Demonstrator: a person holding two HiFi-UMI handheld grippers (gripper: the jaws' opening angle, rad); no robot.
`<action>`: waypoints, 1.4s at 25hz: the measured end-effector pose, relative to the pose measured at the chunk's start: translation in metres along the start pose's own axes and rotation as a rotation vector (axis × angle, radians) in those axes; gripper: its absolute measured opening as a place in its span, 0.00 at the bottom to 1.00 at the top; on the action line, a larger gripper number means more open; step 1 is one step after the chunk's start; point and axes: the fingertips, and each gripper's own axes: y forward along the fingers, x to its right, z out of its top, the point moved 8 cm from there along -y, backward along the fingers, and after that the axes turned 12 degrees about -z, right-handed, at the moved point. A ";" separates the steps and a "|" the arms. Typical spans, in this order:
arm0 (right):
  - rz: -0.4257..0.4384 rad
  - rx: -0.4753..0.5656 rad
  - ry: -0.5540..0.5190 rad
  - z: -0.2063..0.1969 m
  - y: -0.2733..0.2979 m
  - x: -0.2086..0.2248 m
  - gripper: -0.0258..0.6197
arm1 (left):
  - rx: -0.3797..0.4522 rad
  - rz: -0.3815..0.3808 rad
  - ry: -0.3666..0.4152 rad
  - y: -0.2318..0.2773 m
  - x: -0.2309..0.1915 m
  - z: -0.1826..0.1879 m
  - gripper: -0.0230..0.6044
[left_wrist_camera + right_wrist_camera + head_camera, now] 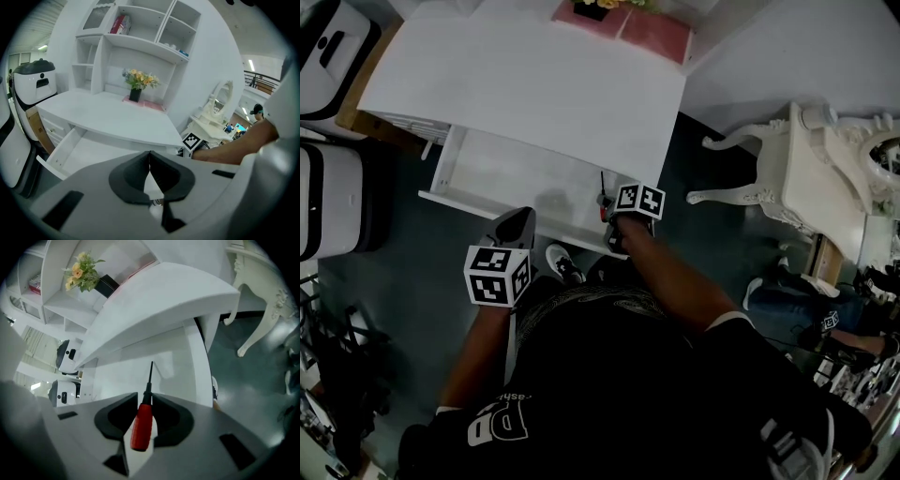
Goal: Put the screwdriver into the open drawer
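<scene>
A screwdriver (142, 423) with a red handle and a thin black shaft is pinched between the jaws of my right gripper (146, 398), its tip pointing ahead and down. Below it lies the white floor of the open drawer (117, 378). From the head view, the right gripper (609, 208) holds the screwdriver (603, 187) over the drawer's (502, 173) right end, beneath the white desk top (534, 84). My left gripper (517, 225) hangs just in front of the drawer's front panel. Its jaws are shut and empty (149, 153).
An ornate white dressing table (811, 169) stands to the right. White machines (328, 187) stand on the floor at the left. A flower vase (136, 93) and pink books sit at the back of the desk, under shelves. The person's shoe (565, 262) is below the drawer.
</scene>
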 end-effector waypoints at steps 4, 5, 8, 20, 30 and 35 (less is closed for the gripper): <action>-0.013 -0.013 -0.008 0.001 0.006 -0.006 0.20 | -0.007 0.006 -0.011 -0.001 -0.006 0.000 0.06; -0.017 -0.016 -0.010 0.001 0.008 -0.008 0.20 | -0.009 0.006 -0.015 -0.001 -0.007 0.000 0.06; -0.024 -0.033 -0.008 0.002 0.013 -0.010 0.20 | -0.014 0.002 -0.024 0.000 -0.007 -0.002 0.06; -0.013 -0.084 0.007 -0.003 0.040 -0.019 0.21 | -0.047 0.018 -0.046 -0.002 -0.017 -0.011 0.06; -0.017 -0.107 -0.012 -0.004 0.056 -0.020 0.21 | -0.057 0.038 -0.092 0.000 -0.019 -0.021 0.06; -0.023 -0.104 -0.022 -0.005 0.061 -0.021 0.21 | -0.058 0.049 -0.106 0.000 -0.020 -0.027 0.06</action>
